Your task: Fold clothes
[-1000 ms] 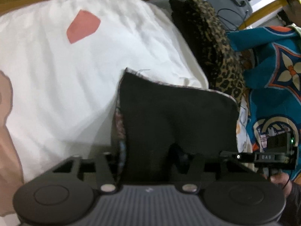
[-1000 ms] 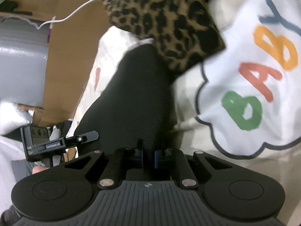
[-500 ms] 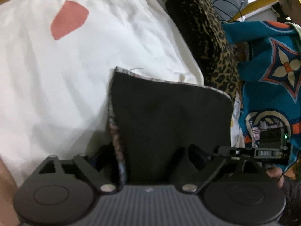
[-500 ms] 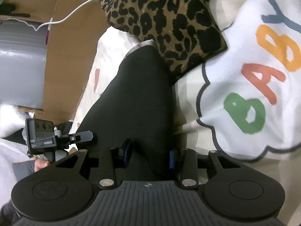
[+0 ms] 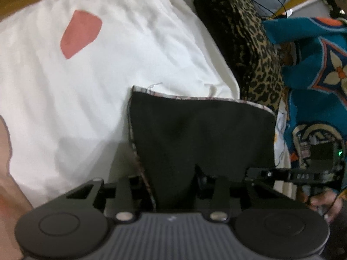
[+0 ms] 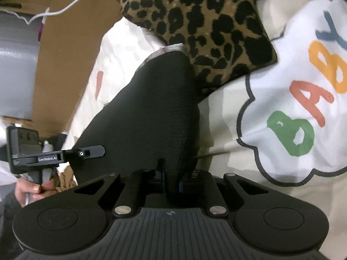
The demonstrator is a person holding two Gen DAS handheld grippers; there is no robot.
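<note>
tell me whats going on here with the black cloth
A person is folding clothes with a handheld claw in each hand. Both the left claw and the right claw are clamped on the near edge of a black garment, which lies spread over a white sheet on the bed. A leopard-print piece sits just beyond it, and a "BABY" print is to the right.

black garment (image 5: pixel 201 134), leopard-print cloth (image 6: pixel 195 26), teal patterned fabric (image 5: pixel 314 75)

folded cloth (image 5: pixel 201 134) on sheet (image 5: pixel 108 86), beside cushion (image 5: pixel 249 43)
</note>
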